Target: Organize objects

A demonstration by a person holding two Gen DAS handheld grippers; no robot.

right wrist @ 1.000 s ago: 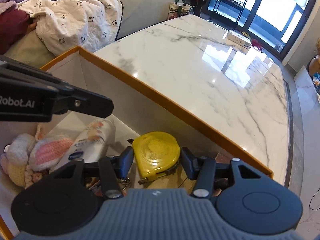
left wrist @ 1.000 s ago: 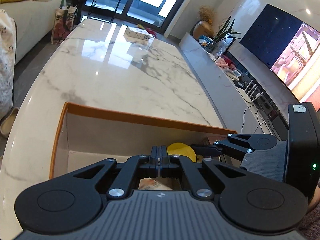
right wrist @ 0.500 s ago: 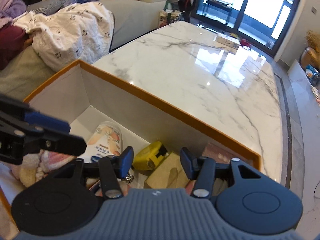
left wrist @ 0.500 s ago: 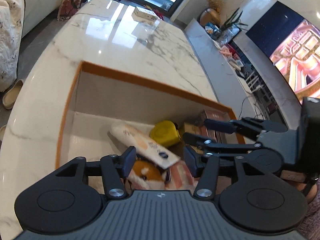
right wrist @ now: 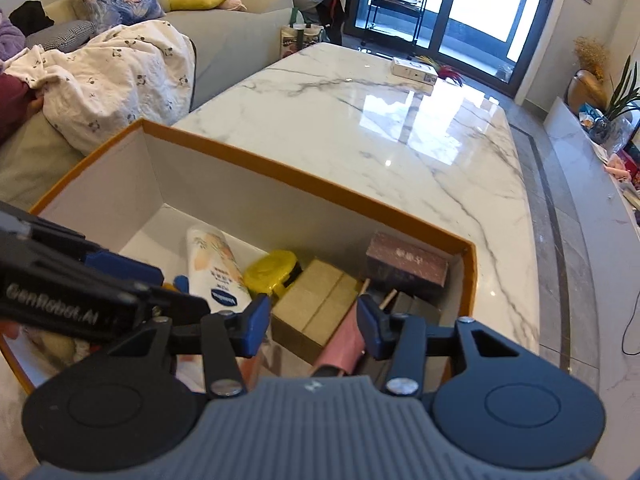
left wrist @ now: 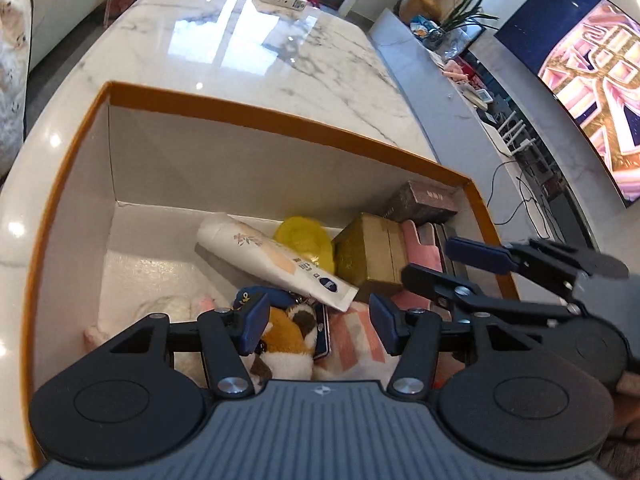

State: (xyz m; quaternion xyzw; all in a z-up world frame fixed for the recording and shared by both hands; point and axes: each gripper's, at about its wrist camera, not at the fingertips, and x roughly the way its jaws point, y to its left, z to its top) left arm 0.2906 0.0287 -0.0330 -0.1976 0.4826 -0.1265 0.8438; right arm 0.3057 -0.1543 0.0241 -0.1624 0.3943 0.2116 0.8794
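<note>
Marble counter (right wrist: 400, 152) stretches away toward the balcony doors, and at its near end sits your orange-rimmed box (left wrist: 280, 118), already crowded. Both tongs hang above it with jaws spread wide and nothing between them: your left tongs (left wrist: 318, 322) over the plush toy (left wrist: 286, 338) at the near wall, your right tongs (right wrist: 312, 328) over the tan carton (right wrist: 316, 304) and the pink item (right wrist: 344, 344) beside it.

Inside, the white lotion tube (left wrist: 276, 260) lies diagonally, its capped end resting on the things at the near wall, with the yellow tape measure (left wrist: 306, 242) tucked just behind it and the dark brown box (right wrist: 406, 266) leaning in the far right corner. The left half of the floor is bare.

To my eye nothing is left to bring in, so judge this as a tidying pass. If you shift anything, take the tube first: come down across its width, not its length, close gently because the soft body will squash, and lay it flat on the bare left side. Keep your two tongs well apart; they crowd each other near the box's middle.
</note>
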